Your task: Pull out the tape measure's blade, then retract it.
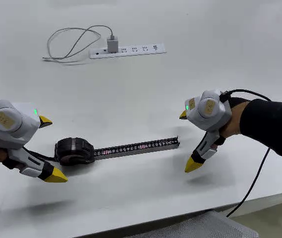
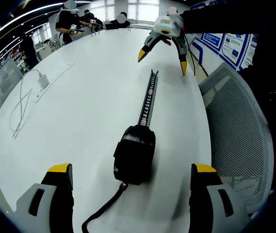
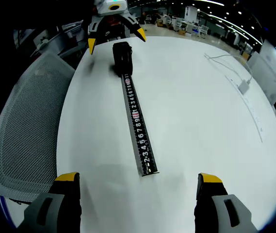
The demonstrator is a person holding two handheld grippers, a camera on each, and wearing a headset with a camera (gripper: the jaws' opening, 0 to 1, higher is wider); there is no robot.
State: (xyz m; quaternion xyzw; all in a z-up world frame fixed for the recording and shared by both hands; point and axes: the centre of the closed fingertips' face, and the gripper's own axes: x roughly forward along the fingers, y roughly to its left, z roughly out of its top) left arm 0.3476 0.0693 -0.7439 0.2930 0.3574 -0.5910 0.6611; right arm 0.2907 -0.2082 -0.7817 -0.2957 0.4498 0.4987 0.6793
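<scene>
The black tape measure case (image 1: 74,150) lies on its side on the white table (image 1: 145,94). Part of its blade (image 1: 137,147) is drawn out of it and rests flat on the tabletop, with the numbers facing up. A black strap (image 2: 104,211) trails from the back of the case.

The left gripper (image 1: 51,148) is spread wide and grips nothing. In the left gripper view the case sits ahead between the two yellow-tipped jaws, clear of both. The right gripper (image 1: 188,140) is also spread wide and empty. The blade's hooked end (image 3: 148,170) lies just ahead of it, in line with the gap between the jaws and touching neither.

Farther back on the table is a white power strip (image 1: 127,50) with a white charger (image 1: 112,44) plugged in and a loose pale cable (image 1: 71,42) looped beside it. A grey mesh chair (image 2: 239,126) stands at the table's near edge. People (image 2: 70,17) are at the far end, and posters (image 2: 232,46) hang on the wall.
</scene>
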